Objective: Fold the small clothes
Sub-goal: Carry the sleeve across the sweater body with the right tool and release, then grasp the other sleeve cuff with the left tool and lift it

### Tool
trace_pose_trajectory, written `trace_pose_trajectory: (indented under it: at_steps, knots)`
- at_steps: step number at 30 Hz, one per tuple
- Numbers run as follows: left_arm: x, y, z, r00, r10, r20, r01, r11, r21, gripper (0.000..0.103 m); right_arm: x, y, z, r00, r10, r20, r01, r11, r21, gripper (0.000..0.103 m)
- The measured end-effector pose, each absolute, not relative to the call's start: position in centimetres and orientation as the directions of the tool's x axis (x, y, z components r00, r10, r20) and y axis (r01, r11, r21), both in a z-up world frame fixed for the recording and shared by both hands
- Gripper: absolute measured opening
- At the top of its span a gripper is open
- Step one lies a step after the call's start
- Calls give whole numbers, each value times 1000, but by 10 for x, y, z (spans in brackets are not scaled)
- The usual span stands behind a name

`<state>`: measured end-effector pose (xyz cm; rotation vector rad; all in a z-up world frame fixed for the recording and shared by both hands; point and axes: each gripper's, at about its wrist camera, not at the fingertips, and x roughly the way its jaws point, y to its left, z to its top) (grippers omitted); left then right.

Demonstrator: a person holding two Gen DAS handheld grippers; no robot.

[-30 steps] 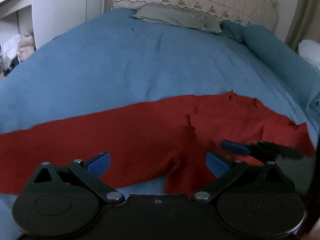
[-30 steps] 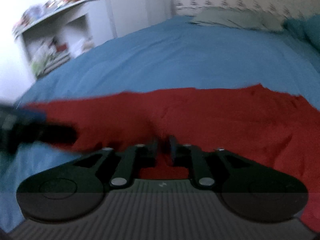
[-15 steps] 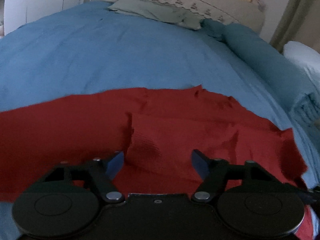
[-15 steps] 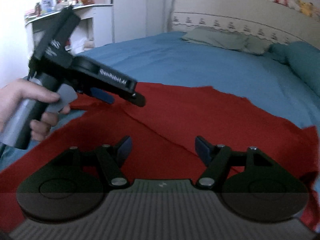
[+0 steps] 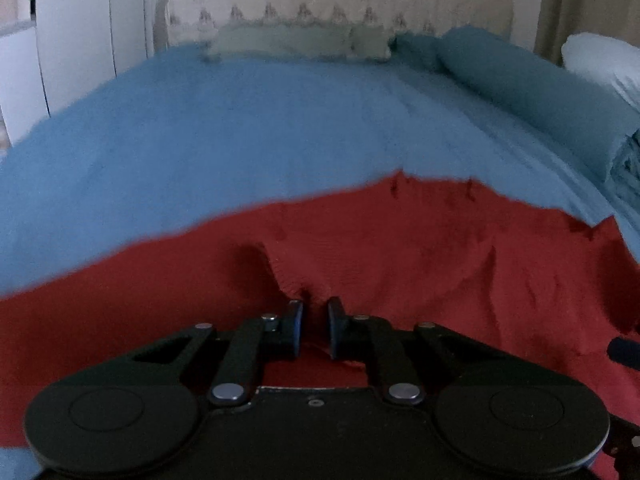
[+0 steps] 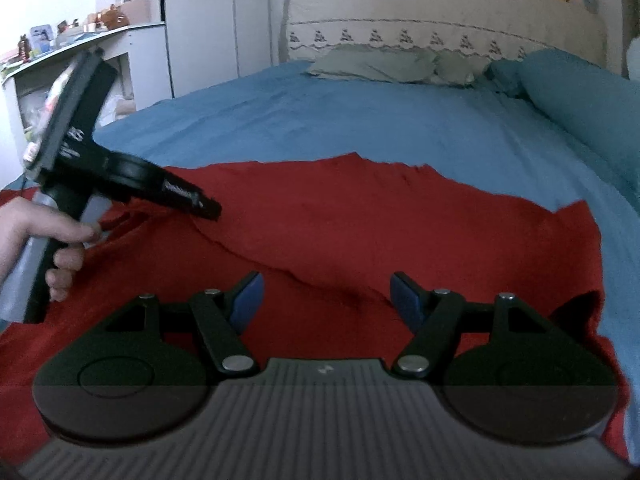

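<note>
A red garment (image 5: 420,248) lies spread across the near part of the blue bed; it also shows in the right wrist view (image 6: 360,220). A folded edge runs diagonally across it (image 6: 288,268). My left gripper (image 5: 315,322) is shut on a raised fold of the red cloth. From the right wrist view the left gripper (image 6: 208,210) reaches in from the left, its tip on the fold, held by a hand (image 6: 48,232). My right gripper (image 6: 326,298) is open and empty, just above the garment, with the fold's edge between its fingers.
The blue bedspread (image 6: 360,120) stretches back to a grey-green pillow (image 6: 380,64) and a beige headboard (image 6: 440,12). A blue bolster (image 6: 584,96) lies along the right side. White shelves (image 6: 80,52) and a wardrobe (image 6: 208,36) stand to the left.
My left gripper has closed on the red fold, having been open half a second ago. My right gripper let go of the cloth a second ago and has stayed open.
</note>
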<state>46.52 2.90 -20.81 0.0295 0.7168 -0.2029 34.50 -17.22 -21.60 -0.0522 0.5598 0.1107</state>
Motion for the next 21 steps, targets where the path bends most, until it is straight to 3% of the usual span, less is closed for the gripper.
trace_pose_trajectory:
  at_steps: [5,10,13,15,17,18,21]
  knots:
    - [444,43,-184,815,-103,-571,155,987,44,14,349,-179,-213,837,69,-544,-86,996,-5,86]
    - [438,64,-208,778,-50,-626,117,991,67,16,347,-190,-212,830,46,-555,-62,998,-9,86]
    - [438,71,-219,756,-29,-654,84,995,53,36,348,-198,-212,825,29,-565,-33,999,3,86]
    - [433,76,-218,766,-18,-642,59,997,43,59,352,-204,-209,825,5,-565,-11,1000,-8,87]
    - [426,82,-211,785,-43,-618,66,998,15,75,358,-214,-203,833,-61,-550,48,998,-38,103]
    - [422,84,-207,787,-63,-614,79,997,-1,81,363,-221,-200,832,-90,-548,78,996,-45,103]
    - [417,88,-202,774,-129,-620,131,990,-42,86,376,-248,-202,817,-108,-566,133,991,2,103]
